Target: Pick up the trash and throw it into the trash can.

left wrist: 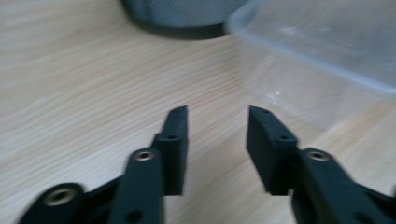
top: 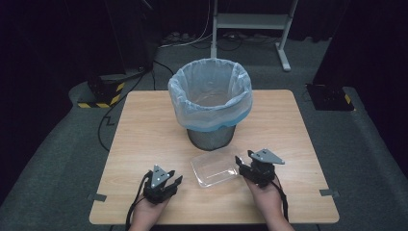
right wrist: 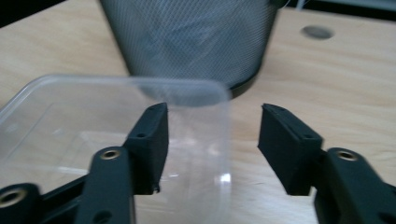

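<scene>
Landmark is the grey wire-mesh waste bin point(top: 210, 136), lined with a pale blue translucent plastic bag point(top: 210, 96) folded over its rim. It stands upright at the middle of the light wood tabletop point(top: 144, 125).

The clear, empty rectangular plastic container point(top: 214, 168) lies flat just in front of the bin's base, tilted a bit off square, open side up as far as I can tell. It's near the bin but I can't tell if they touch.

My right gripper point(top: 244, 166) is at the container's right end. In the right gripper view point(right wrist: 212, 122) the jaws are apart and straddle the container's rim corner point(right wrist: 219, 93): one finger over the inside, the other outside. Nothing is clamped yet. My read: I'm lined up to pinch the wall, lift, and drop it into the bin.

My left gripper point(top: 172, 179) is in front of the bin, left of the container and apart from it. Left gripper view point(left wrist: 217, 112): jaws apart, nothing between them but bare wood, with the container's edge point(left wrist: 327, 70) ahead. Probably parked as backup to steady it.

The thin clear wall will likely flex, so the grip should be gentle.

The surface is smooth wood-grain laminate with grey tabs at the front corners point(top: 96, 197). The room is dark, with grey carpet point(top: 57, 159), black cables point(top: 103, 130), hazard-striped blocks point(top: 101, 94) behind the bin to the left, and a white metal stand point(top: 250, 21) behind it.
</scene>
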